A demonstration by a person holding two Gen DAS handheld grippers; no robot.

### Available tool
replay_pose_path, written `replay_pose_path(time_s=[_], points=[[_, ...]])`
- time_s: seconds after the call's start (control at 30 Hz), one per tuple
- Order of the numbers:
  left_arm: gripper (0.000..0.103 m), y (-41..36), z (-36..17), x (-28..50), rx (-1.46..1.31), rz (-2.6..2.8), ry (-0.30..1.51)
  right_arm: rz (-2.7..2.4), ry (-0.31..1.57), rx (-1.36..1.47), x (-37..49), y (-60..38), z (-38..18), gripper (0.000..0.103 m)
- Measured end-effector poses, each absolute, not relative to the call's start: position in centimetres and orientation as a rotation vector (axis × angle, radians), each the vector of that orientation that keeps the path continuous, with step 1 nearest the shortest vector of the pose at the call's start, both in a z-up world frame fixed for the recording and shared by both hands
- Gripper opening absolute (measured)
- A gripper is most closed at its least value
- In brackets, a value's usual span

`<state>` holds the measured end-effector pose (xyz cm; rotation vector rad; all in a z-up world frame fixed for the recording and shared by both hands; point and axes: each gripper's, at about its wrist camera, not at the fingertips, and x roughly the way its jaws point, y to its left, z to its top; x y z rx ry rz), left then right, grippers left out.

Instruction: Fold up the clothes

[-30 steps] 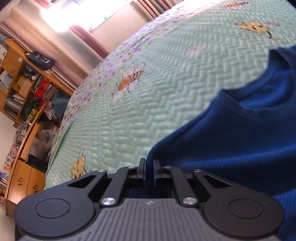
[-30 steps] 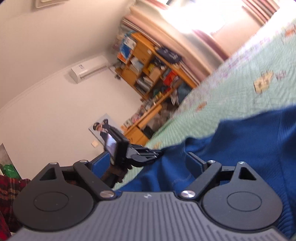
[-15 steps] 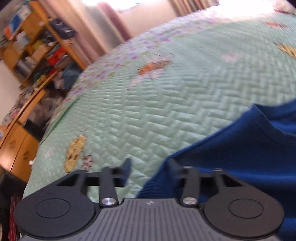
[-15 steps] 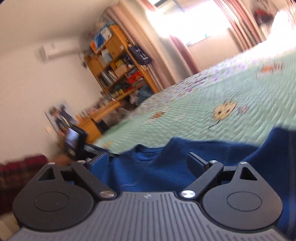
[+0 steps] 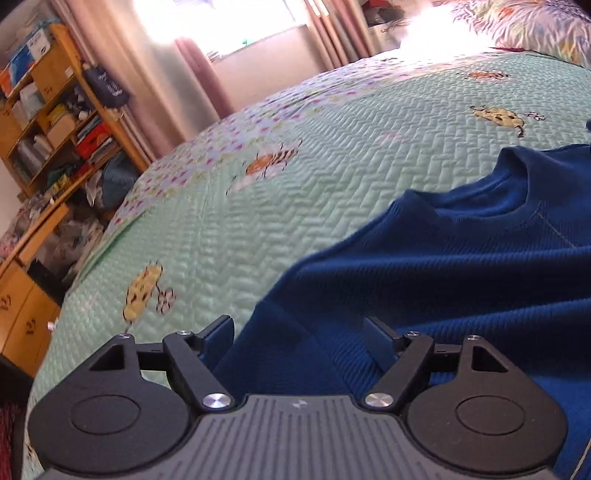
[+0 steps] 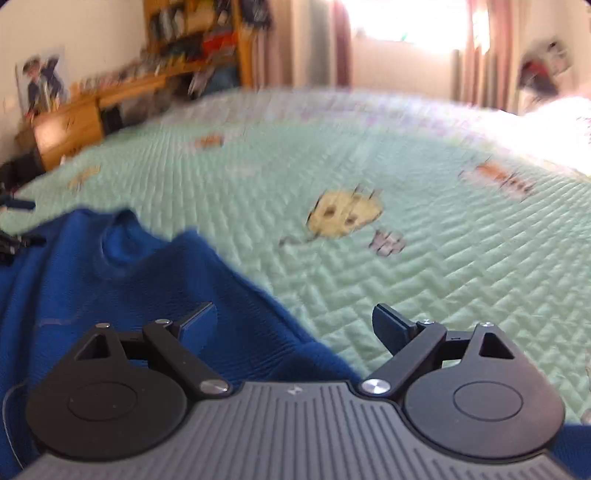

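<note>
A dark blue ribbed sweater (image 5: pixel 461 266) lies flat on the green quilted bedspread (image 5: pixel 258 206), its round neckline (image 5: pixel 517 199) toward the far side. My left gripper (image 5: pixel 299 332) hovers over the sweater's left shoulder edge; its jaws are opening, and the cloth lies under the gap with no pad pressing on it. In the right wrist view the same sweater (image 6: pixel 122 280) fills the lower left. My right gripper (image 6: pixel 295 321) stands open over the sweater's right edge, where blue cloth meets the bedspread (image 6: pixel 443 258).
A wooden bookshelf (image 5: pixel 48 122) crammed with books and boxes and a low wooden cabinet (image 5: pixel 18 321) stand past the bed's left side. Curtains (image 5: pixel 192 62) and a bright window lie beyond the bed. A floral pillow (image 5: pixel 535 26) sits at the far right.
My left gripper was shut on the sweater's edge, then let go and its jaws spread wide. Both grippers swung and rolled; the right view has turned from the wall toward the bed.
</note>
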<state>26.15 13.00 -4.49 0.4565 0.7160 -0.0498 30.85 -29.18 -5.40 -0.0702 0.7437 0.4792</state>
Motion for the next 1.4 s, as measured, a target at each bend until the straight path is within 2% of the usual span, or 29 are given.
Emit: replay_pose_path(time_s=[0.07, 0.13, 0.17, 0.2, 0.3, 0.4, 0.5, 0.6, 0.67, 0.77, 0.83, 0.87, 0.9, 1.0, 1.2, 1.3, 1.33, 1.4], points=[[0.079, 13.2, -4.7, 25.8, 0.429, -0.052, 0.716, 0.51, 0.816, -0.098, 31.8, -28.7, -6.5, 0.091], [0.079, 13.5, -4.6, 25.2, 0.413, -0.043, 0.717, 0.529, 0.82, -0.127, 31.2, -28.5, -6.3, 0.087], [0.079, 13.5, -4.6, 25.0, 0.402, -0.036, 0.717, 0.546, 0.813, -0.129, 31.0, -28.6, -6.1, 0.074], [0.079, 13.5, -4.6, 24.7, 0.392, -0.028, 0.716, 0.563, 0.808, -0.131, 30.7, -28.6, -5.8, 0.053], [0.08, 13.6, -4.3, 23.8, 0.355, -0.016, 0.707, 0.604, 0.816, -0.11, 30.5, -28.6, -5.3, 0.027], [0.084, 13.7, -4.1, 22.8, 0.325, -0.013, 0.691, 0.617, 0.802, -0.121, 30.2, -28.3, -4.7, 0.012], [0.087, 13.6, -4.0, 22.2, 0.328, -0.015, 0.681, 0.592, 0.749, -0.253, 29.6, -26.9, -4.1, 0.011], [0.09, 13.4, -4.0, 22.2, 0.343, -0.016, 0.674, 0.428, 0.659, -0.66, 29.2, -24.2, -5.2, 0.01], [0.09, 13.4, -3.9, 22.2, 0.345, -0.017, 0.675, 0.332, 0.654, -0.749, 30.4, -24.2, -6.2, 0.01], [0.09, 13.4, -4.1, 22.2, 0.357, -0.033, 0.679, 0.411, 0.745, -0.436, 31.7, -26.1, -5.0, 0.011], [0.091, 13.7, -4.2, 22.3, 0.344, -0.039, 0.694, 0.428, 0.742, -0.336, 31.6, -27.3, -4.3, 0.016], [0.091, 13.9, -4.3, 22.3, 0.335, -0.041, 0.702, 0.438, 0.739, -0.281, 31.5, -27.9, -4.0, 0.022], [0.092, 14.1, -4.4, 22.4, 0.326, -0.042, 0.71, 0.453, 0.724, -0.203, 31.4, -28.6, -3.4, 0.034], [0.092, 14.2, -3.8, 22.2, 0.329, -0.021, 0.68, 0.493, 0.649, 0.033, 31.0, -29.9, -2.0, 0.055], [0.092, 13.1, -1.9, 23.5, 0.339, -0.044, 0.617, 0.626, 0.649, 0.255, 30.3, -28.0, -2.0, 0.055], [0.092, 11.9, -1.7, 25.2, 0.298, -0.146, 0.608, 0.607, 0.669, 0.33, 29.2, -25.7, -3.7, 0.056], [0.094, 11.3, -2.4, 26.1, 0.316, -0.154, 0.65, 0.644, 0.723, 0.351, 29.3, -24.3, -4.8, 0.056], [0.089, 10.3, -4.2, 28.1, 0.377, -0.137, 0.767, 0.702, 0.741, 0.262, 28.4, -20.4, -6.1, 0.059]])
